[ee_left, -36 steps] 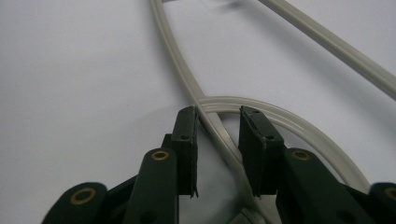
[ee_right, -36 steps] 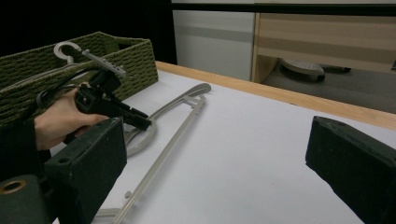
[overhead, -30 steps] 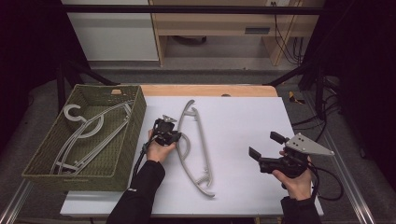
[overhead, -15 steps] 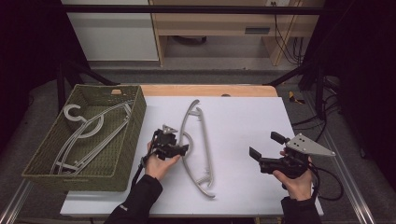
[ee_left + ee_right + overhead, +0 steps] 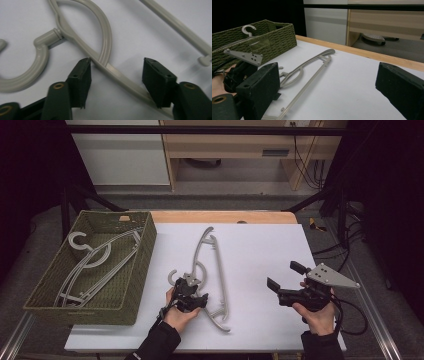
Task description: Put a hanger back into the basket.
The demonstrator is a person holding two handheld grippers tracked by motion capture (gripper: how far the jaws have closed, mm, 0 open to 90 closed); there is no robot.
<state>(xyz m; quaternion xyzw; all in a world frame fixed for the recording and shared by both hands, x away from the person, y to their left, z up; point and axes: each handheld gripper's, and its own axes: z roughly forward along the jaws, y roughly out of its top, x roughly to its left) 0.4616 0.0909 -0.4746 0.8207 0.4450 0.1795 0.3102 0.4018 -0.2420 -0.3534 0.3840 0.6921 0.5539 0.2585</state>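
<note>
One hanger (image 5: 212, 270) is lying on the surface (image 5: 260, 250); others, uncountable, are sitting in one basket (image 5: 135, 270). Left gripper (image 5: 116, 83) is straddling its arm, spread. Right gripper (image 5: 282, 282) is hovering spread.

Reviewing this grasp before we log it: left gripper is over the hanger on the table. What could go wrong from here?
1. The left gripper is open with the hanger arm crossing its gap at a slant; closing may pinch it off-centre and let it twist.
2. The hanger is long; gripped near the hook, its far end may swing and catch the basket wall.
</note>
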